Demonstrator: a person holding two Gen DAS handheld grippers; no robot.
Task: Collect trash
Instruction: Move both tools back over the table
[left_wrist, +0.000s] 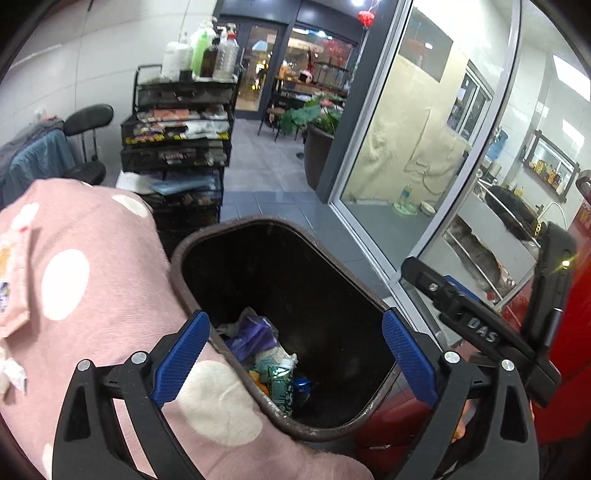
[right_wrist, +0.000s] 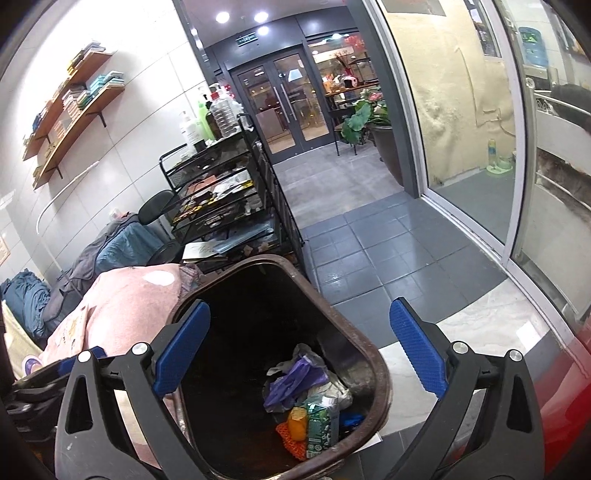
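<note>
A dark brown trash bin (left_wrist: 192, 254) stands open below both grippers; it also shows in the right wrist view (right_wrist: 380, 373). Trash lies at its bottom: a purple bag (right_wrist: 295, 380), a green carton (right_wrist: 318, 424), an orange piece (right_wrist: 297, 422), crumpled paper. The same purple bag (left_wrist: 251, 336) and green carton (left_wrist: 280, 384) show in the left wrist view. My left gripper (left_wrist: 293, 360) is open and empty above the bin. My right gripper (right_wrist: 299, 352) is open and empty above the bin; its body (left_wrist: 476, 321) shows at right in the left wrist view.
A pink polka-dot cloth (left_wrist: 85, 291) lies against the bin's left side. A black wire rack cart (right_wrist: 229, 199) with bottles stands behind. A glass sliding door (right_wrist: 476, 155) runs along the right. Grey tiled floor (right_wrist: 376, 254) stretches ahead. A red surface (left_wrist: 576, 332) is at far right.
</note>
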